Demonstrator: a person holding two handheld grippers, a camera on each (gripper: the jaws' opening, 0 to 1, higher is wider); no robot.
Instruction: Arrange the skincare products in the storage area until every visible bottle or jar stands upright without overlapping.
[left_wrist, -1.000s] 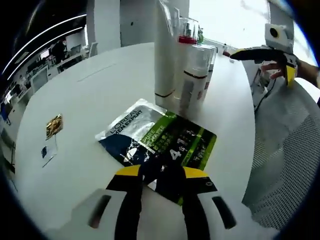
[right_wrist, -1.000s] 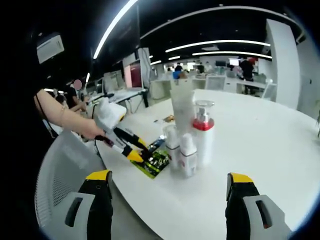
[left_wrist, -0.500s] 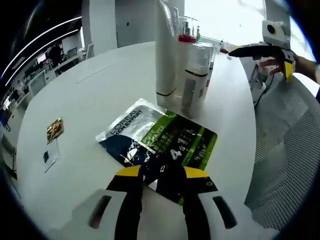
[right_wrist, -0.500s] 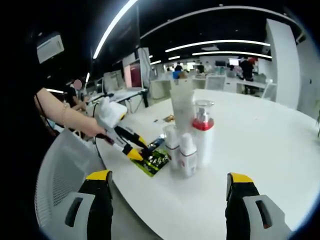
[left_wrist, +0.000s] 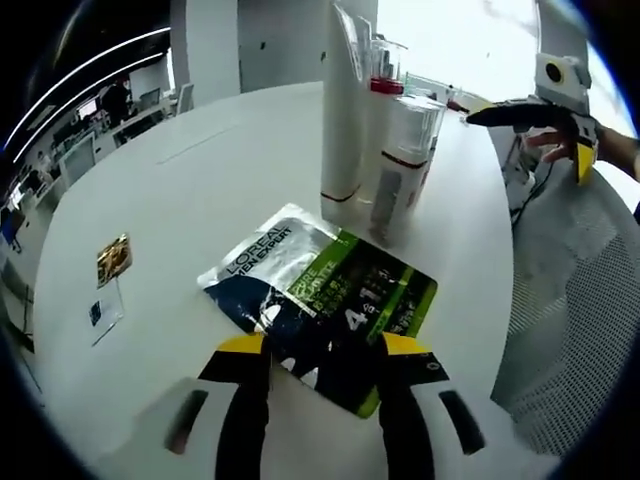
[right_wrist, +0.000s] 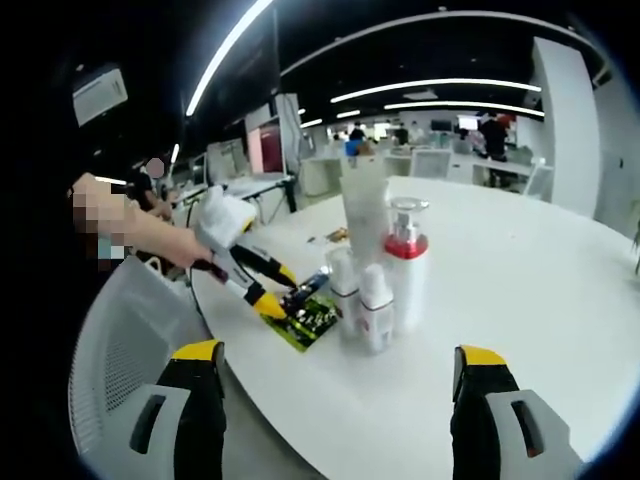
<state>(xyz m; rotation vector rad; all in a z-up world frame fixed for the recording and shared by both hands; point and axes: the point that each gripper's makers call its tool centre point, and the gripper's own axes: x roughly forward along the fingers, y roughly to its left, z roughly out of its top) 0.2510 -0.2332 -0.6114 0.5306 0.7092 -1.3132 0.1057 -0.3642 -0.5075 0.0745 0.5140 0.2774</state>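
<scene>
A dark blue and green sachet (left_wrist: 322, 300) lies flat on the white round table (left_wrist: 180, 200). Its near edge sits between the jaws of my left gripper (left_wrist: 324, 346), which stand apart, so it is open. Beyond the sachet several products stand upright in a tight group: a tall white tube (left_wrist: 345, 110), a red-collared pump bottle (left_wrist: 385, 72) and white bottles (left_wrist: 400, 150). The right gripper view has the same tube (right_wrist: 365, 215), pump bottle (right_wrist: 405, 270), small bottles (right_wrist: 375, 310) and sachet (right_wrist: 312, 318), with the left gripper (right_wrist: 272, 303) at its edge. My right gripper (right_wrist: 340, 352) is open and empty.
A small gold packet (left_wrist: 113, 258) and a card (left_wrist: 100, 312) lie on the table's left side. A grey mesh chair (left_wrist: 570, 300) stands at the table edge, also in the right gripper view as the chair (right_wrist: 120, 340). The right gripper (left_wrist: 525, 135) hovers beyond the bottles.
My left gripper's jaws have spread a little wider around the sachet's edge. The bottles, the sachet and the right gripper have kept their places.
</scene>
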